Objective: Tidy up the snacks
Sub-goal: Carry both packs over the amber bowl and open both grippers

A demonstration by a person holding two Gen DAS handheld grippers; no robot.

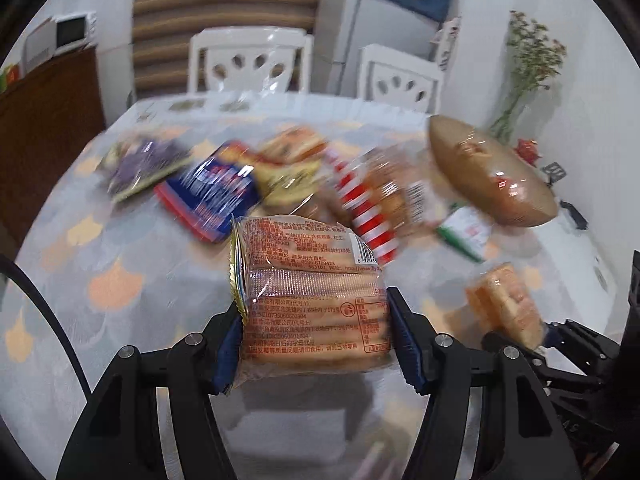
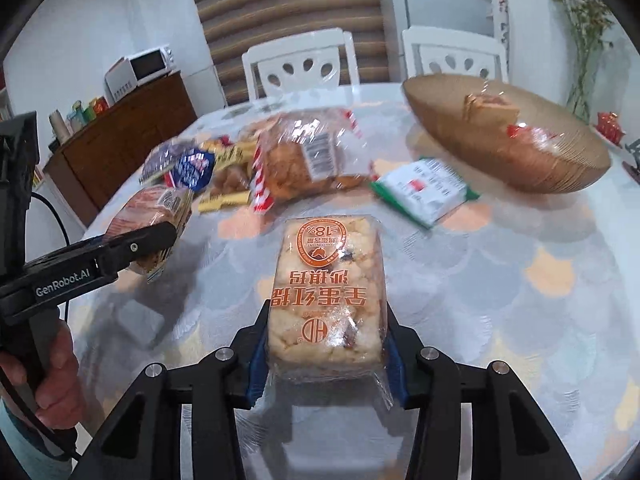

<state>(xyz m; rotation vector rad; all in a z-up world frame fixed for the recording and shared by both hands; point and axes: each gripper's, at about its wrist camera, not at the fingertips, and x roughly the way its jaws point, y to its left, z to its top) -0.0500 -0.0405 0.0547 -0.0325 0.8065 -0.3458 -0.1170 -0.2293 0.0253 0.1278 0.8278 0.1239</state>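
Observation:
My left gripper (image 1: 316, 340) is shut on a clear pack of biscuits (image 1: 312, 292) with red print, held above the table; it also shows in the right wrist view (image 2: 156, 220). My right gripper (image 2: 326, 356) is shut on a wrapped rice-crisp cake (image 2: 328, 288) with orange characters; the cake shows in the left wrist view (image 1: 504, 304) at the right. A brown oval basket (image 2: 508, 144) at the back right holds a couple of wrapped snacks (image 2: 490, 108). Loose snack packs lie mid-table: a red-striped bag (image 2: 304, 160), a blue pack (image 2: 192, 172) and a green-white pack (image 2: 424, 192).
The round table (image 2: 520, 280) has a pale patterned cloth. Two white chairs (image 2: 300, 64) stand behind it. A brown cabinet (image 2: 120, 136) with a microwave (image 2: 140, 68) is at the left. A vase of dried flowers (image 1: 528, 68) and a small red ornament (image 2: 608, 124) stand at the far right.

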